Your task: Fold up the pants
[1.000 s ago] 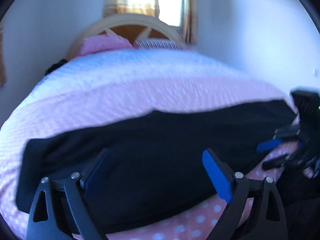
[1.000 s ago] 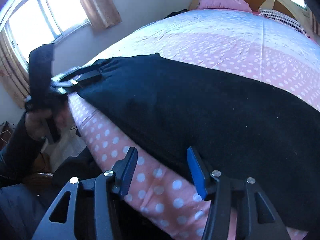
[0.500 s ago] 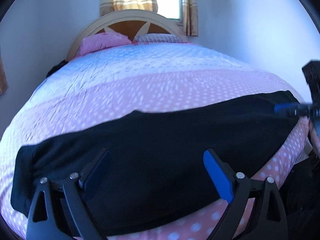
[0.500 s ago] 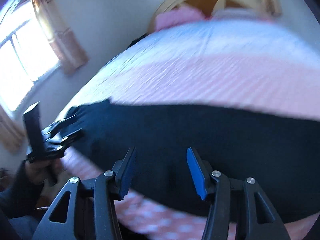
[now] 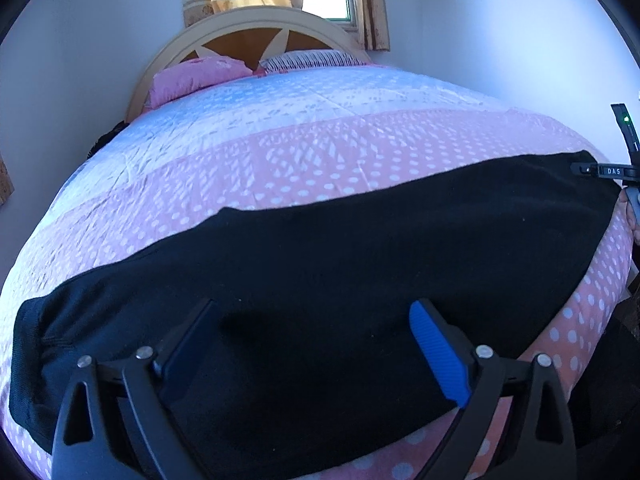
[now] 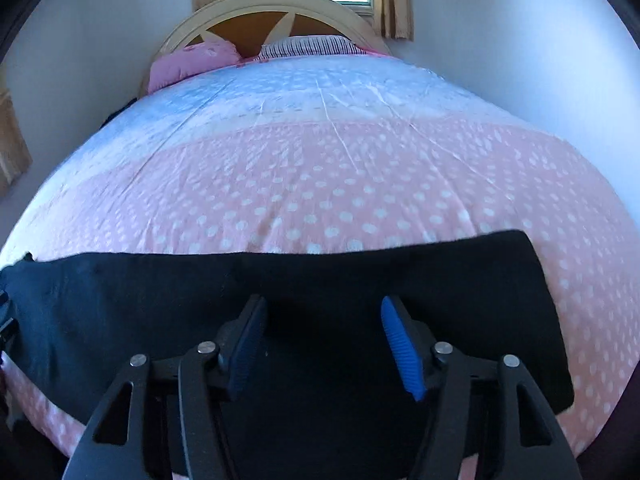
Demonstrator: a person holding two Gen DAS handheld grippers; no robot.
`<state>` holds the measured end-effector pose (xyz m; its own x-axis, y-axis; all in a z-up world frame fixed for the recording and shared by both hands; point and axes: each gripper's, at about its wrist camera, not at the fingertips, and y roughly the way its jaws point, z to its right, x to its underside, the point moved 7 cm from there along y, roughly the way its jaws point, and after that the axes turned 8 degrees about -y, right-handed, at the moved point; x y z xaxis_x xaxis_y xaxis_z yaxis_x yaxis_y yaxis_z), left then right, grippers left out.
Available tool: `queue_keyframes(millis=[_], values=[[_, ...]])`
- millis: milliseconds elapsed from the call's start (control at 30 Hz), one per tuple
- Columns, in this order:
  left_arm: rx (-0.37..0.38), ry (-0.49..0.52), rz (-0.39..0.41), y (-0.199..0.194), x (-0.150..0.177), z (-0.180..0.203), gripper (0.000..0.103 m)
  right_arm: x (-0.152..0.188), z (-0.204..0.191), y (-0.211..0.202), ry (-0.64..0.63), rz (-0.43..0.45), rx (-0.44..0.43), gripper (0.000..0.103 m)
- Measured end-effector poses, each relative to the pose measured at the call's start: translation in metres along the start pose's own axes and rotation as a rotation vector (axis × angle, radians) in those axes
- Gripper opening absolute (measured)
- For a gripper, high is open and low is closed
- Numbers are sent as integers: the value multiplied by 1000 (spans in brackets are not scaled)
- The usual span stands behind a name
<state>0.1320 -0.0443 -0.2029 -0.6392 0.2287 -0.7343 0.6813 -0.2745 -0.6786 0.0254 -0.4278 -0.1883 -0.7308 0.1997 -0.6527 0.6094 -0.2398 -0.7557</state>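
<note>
Now, lines from what I see.
Room: bed (image 5: pixel 320 148) spreads wide and bare beyond the pants, up to two pillows (image 5: pixel 200 76) and a headboard (image 5: pixel 248 28); walls close in on both sides.
Edges: near bed edge runs just under the pants (image 5: pixel 340 264); a strip of dotted cover shows below the cloth in both views.
Pants place: flat on the near part of the bed, along its foot edge.
Long axis: side to side across both views; a narrower end with a hem lies at my left, a squared-off end (image 6: pixel 532 280) at my right.
Left tongs (image 5: pixel 312 344): spread wide, nothing between the pads; they hang over the black cloth; I cannot tell if they touch it.
Right tongs (image 6: pixel 324 340): parted a moderate way, less than the left, holding nothing; over the cloth near its right end, contact unclear.
Right tongs from the left view (image 5: pixel 612 171): at the cloth's far right corner, by the bed's side edge.
Hand (image 5: pixel 632 220): a sliver of it shows at that same edge.
</note>
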Motion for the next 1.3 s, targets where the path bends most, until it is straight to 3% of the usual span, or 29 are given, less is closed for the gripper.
queue_keyframes(millis=[133,300,433,567,867,1000,1167,1267,1300], values=[[8,-11,-3,2,1,-1,101,-4,1,-4,-1,4,-2,62],[71,-62,-34,6,2,-7,103,-1,-5,-8,-22,-4,8,62],[59,-46,-22,4,4,-4,103,4,3,-19,11,-26,14,62],[73,-55,-24,5,3,-5,103,14,29,-32,39,-19,64,62],[72,-53,-18,3,4,-4,103,49,114,-55,250,-15,93,63],[74,-54,-17,4,4,-4,103,63,143,-58,399,-20,27,62],[76,-55,-16,3,4,-3,103,71,147,-61,495,-5,-99,61],[77,-55,-15,3,4,-3,103,71,140,-60,512,0,-178,47],[77,-56,-14,4,3,-3,103,71,138,-60,511,0,-183,47]])
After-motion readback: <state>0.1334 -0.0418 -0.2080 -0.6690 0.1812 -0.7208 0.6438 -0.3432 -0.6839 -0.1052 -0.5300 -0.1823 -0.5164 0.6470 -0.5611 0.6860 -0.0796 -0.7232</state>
